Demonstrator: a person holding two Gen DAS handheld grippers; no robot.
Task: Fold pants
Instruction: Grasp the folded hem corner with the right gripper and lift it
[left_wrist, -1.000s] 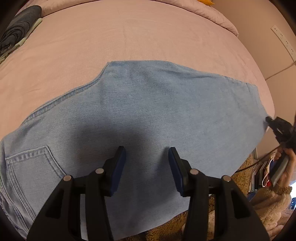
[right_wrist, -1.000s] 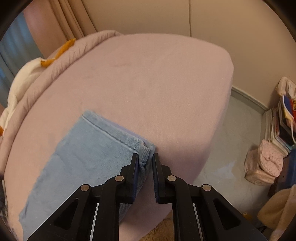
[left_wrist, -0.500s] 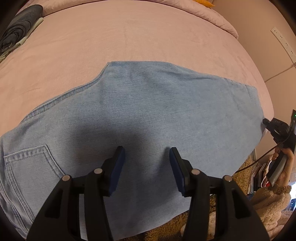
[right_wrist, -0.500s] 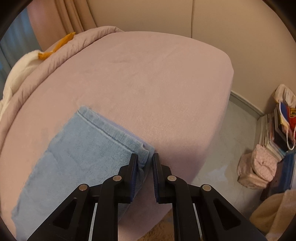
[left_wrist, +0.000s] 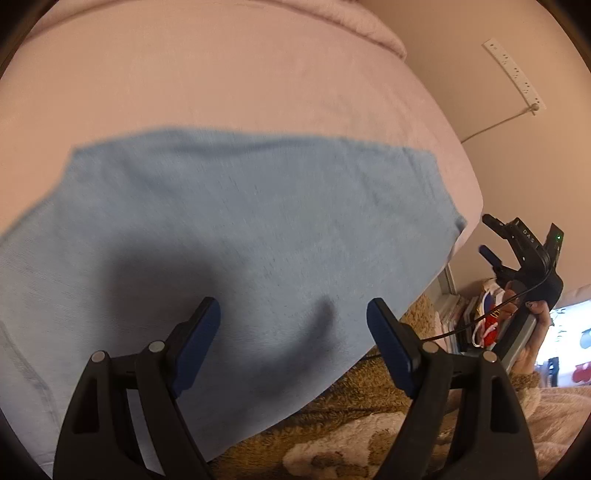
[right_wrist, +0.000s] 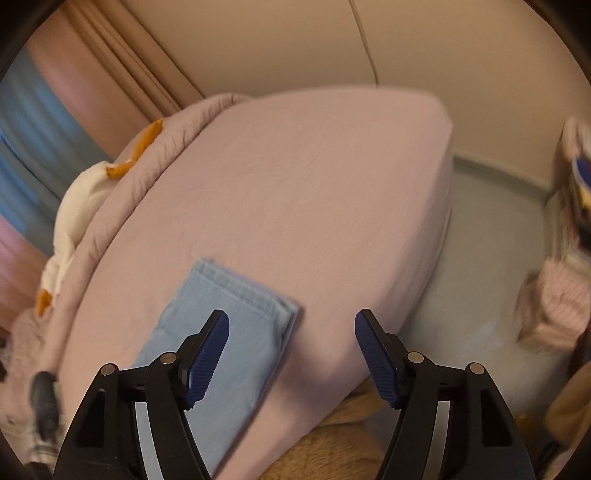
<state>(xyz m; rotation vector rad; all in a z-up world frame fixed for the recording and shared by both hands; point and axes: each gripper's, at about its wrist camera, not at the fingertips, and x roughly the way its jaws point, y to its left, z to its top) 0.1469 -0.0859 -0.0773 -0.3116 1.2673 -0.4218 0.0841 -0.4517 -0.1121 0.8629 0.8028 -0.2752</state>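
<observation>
The light blue pants lie flat on the pink bed, folded lengthwise so the legs run from the left of the left wrist view toward the right edge of the mattress, the near side hanging slightly over the bed's near edge. The left gripper hangs above the near part of the denim with its 2 blue-padded fingers spread wide and opening further; fabric lies beneath the gap, but the pads do not press on it. In the right wrist view the hem end of the pants rests on the sheet near the bed's near edge, its stitched cuff facing the far side. The right gripper is also opening, its 2 fingers well apart; the left finger is over the denim and the right finger over bare sheet, gripping nothing. From the left wrist view, the right gripper appears just off the bed's right edge, held by a hand. A brown fuzzy rug covers the floor at the near side.
</observation>
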